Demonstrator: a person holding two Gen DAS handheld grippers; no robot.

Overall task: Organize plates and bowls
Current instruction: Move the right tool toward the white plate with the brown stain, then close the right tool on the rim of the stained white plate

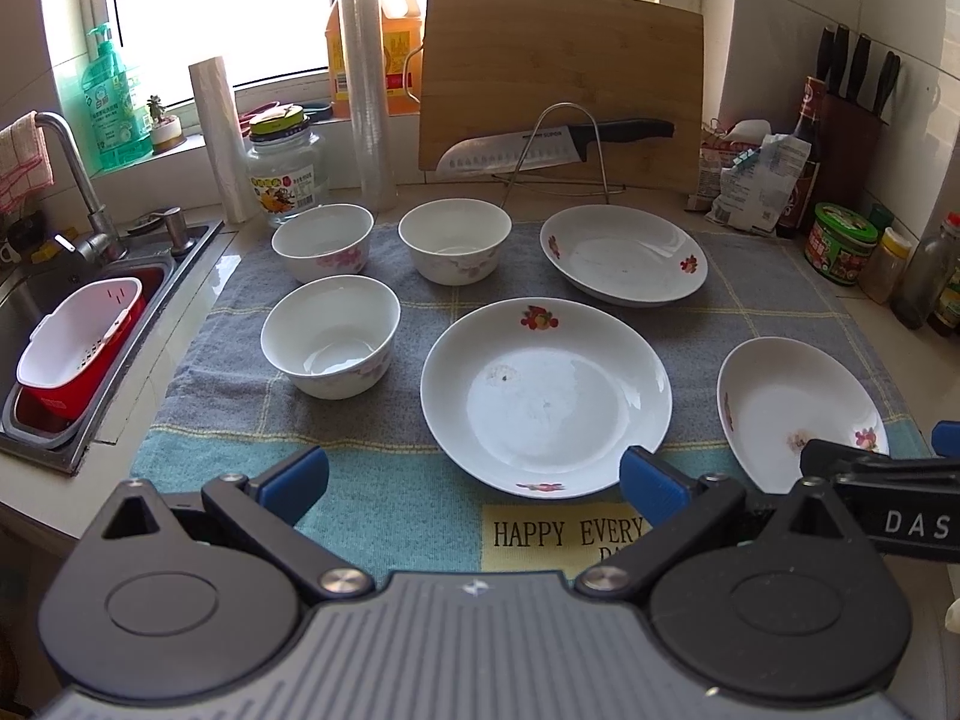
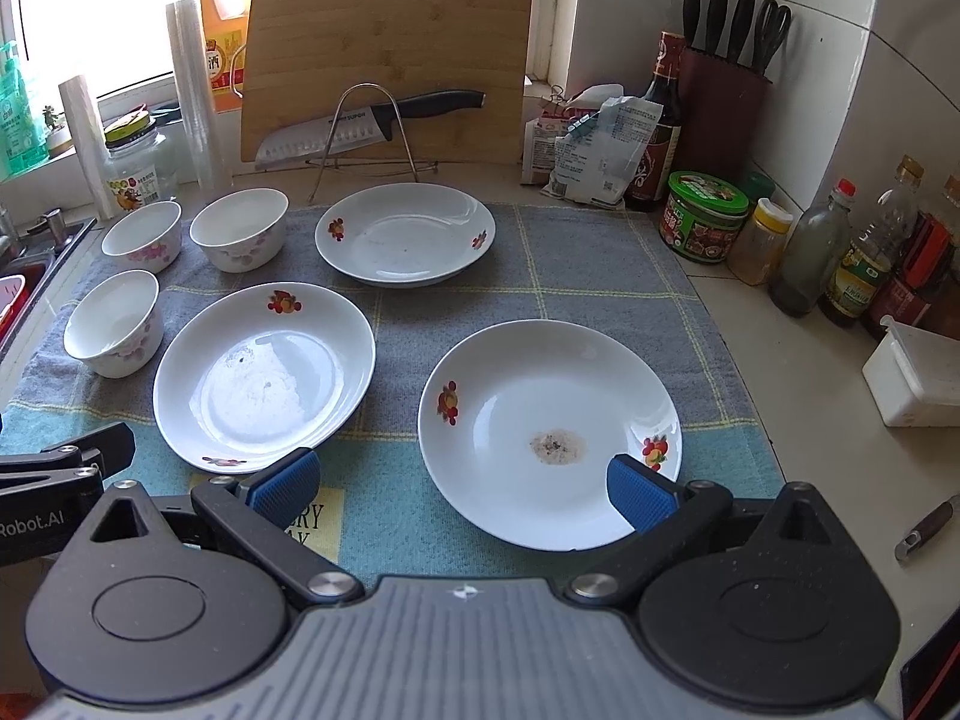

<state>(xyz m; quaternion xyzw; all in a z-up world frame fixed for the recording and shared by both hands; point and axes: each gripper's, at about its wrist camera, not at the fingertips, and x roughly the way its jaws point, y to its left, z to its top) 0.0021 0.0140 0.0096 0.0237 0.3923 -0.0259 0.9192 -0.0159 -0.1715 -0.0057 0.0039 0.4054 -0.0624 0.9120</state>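
Note:
Three white floral bowls stand on the checked towel (image 1: pixel 420 480): a near bowl (image 1: pixel 330 336), a back left bowl (image 1: pixel 323 242) and a back middle bowl (image 1: pixel 455 240). Three white plates lie apart: a middle plate (image 1: pixel 545 396), a far plate (image 1: pixel 623 255) and a right plate (image 2: pixel 549 432) with a brown stain. My left gripper (image 1: pixel 474 474) hovers open above the towel's front edge, before the middle plate. My right gripper (image 2: pixel 462 483) is open over the near rim of the right plate, holding nothing.
A sink (image 1: pixel 54 324) with a red and white basket lies left. Behind the dishes stand a cutting board (image 1: pixel 558 84), a knife on a wire rack (image 1: pixel 558 144), a jar (image 1: pixel 285 168) and rolls of wrap. Sauce bottles and a white box (image 2: pixel 918 378) line the right counter.

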